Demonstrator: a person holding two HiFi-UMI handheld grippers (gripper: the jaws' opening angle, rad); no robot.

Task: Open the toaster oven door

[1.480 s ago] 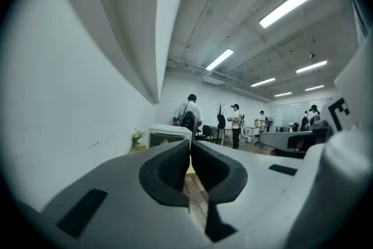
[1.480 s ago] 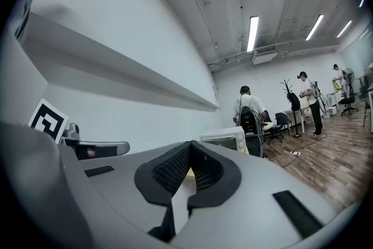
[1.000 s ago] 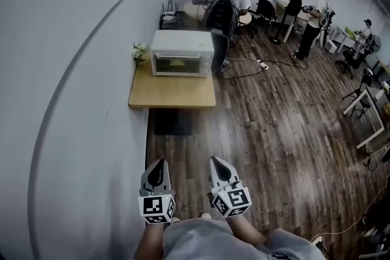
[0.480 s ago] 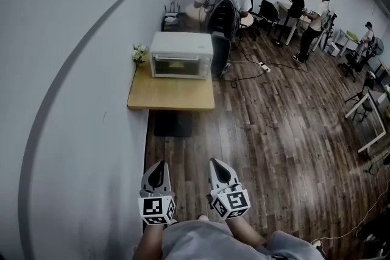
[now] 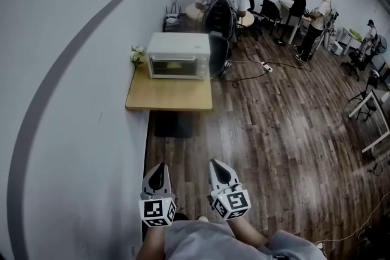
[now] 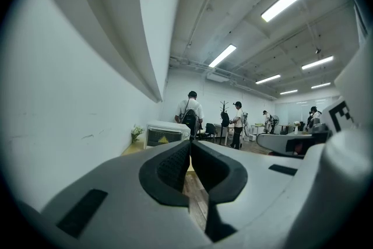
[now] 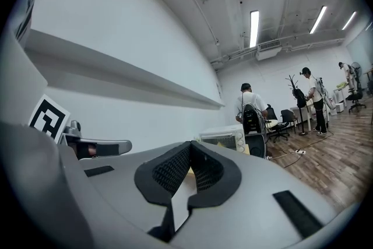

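Note:
A white toaster oven [image 5: 179, 55] with its glass door closed stands at the back of a small wooden table [image 5: 169, 94] against the left wall. It shows far ahead in the left gripper view [image 6: 164, 133] and the right gripper view [image 7: 222, 139]. Both grippers are held low and close to my body, well short of the table. My left gripper [image 5: 158, 168] is shut with nothing in it, tips touching [image 6: 190, 143]. My right gripper [image 5: 220, 166] is shut and empty too [image 7: 191, 146].
A small pot of white flowers [image 5: 138, 55] stands left of the oven. A person with a backpack [image 5: 221, 6] stands just behind the table. More people, chairs and desks fill the far right. A power strip and cable [image 5: 264, 65] lie on the wood floor.
The table and oven have slid slightly left and down in the head view as I step forward. Both grippers keep their shut pose in front of me.

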